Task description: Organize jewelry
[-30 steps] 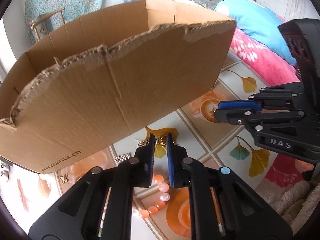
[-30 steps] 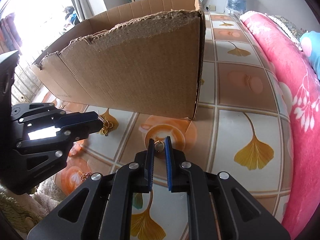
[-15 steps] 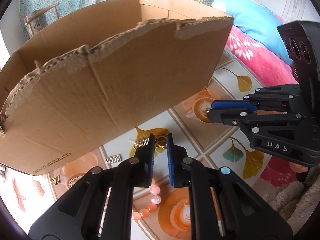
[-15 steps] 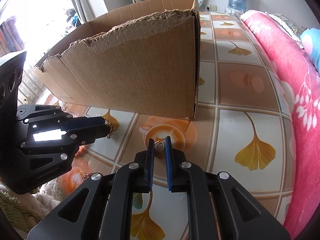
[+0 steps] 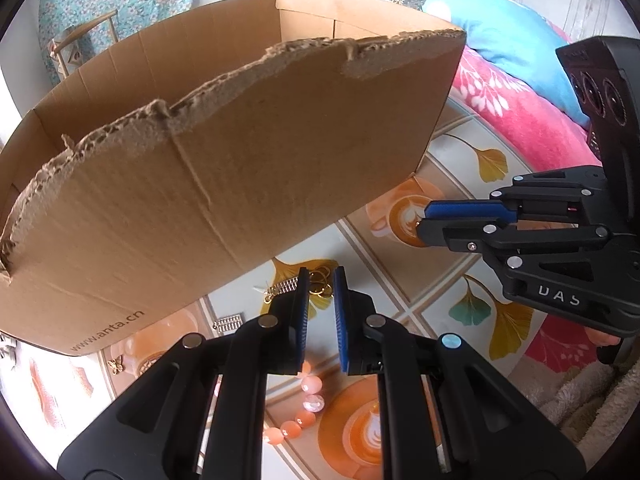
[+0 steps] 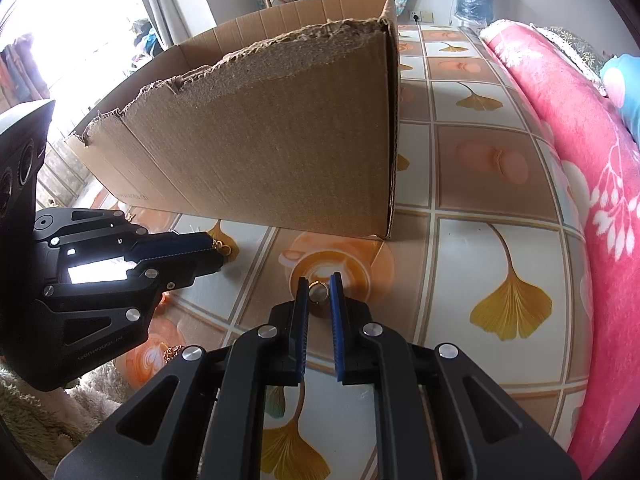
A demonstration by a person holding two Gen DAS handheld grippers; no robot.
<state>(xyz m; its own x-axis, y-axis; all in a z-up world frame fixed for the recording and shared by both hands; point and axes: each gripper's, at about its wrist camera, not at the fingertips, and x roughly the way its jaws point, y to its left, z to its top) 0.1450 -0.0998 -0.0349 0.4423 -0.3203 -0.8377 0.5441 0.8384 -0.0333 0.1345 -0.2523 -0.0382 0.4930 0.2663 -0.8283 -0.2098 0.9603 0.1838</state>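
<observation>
**Tongs, left (image 5: 320,280) and right (image 6: 319,286), each pinching a gold piece in front of the open box**

Largest in view: cardboard box (image 5: 240,180), open at the top, near wall torn ragged along its rim, standing on the counter (image 6: 480,184) just beyond both tools. Probably meant as the collecting place, hence set within easy reach of either hand; inside hidden from both views.

Next in size: the two tools themselves, side by side and angled down toward the patterned cloth. Pads drawn close together in both pairs, leaving only the narrow gap that a small piece fills. Held low and apart from one another, presumably so that neither load tangles with the other.

On the cloth below the left tool: pink bead bracelet (image 5: 308,396), lying loose, not gripped. Near the box's foot, also loose: a small silver clip (image 5: 229,322) and a butterfly charm (image 5: 115,364). Judged as pieces awaiting their turn.

Between the left pads: gold chain cluster (image 5: 325,290), part of it seen dangling past the tip in the right-hand view, so apparently clear of the cloth.

Smallest: gold ring (image 6: 319,293), nipped at the very tips of the right pads, above a coffee-cup motif. Tip grip suited to so slight a thing, though easily lost with any slackening.
</observation>
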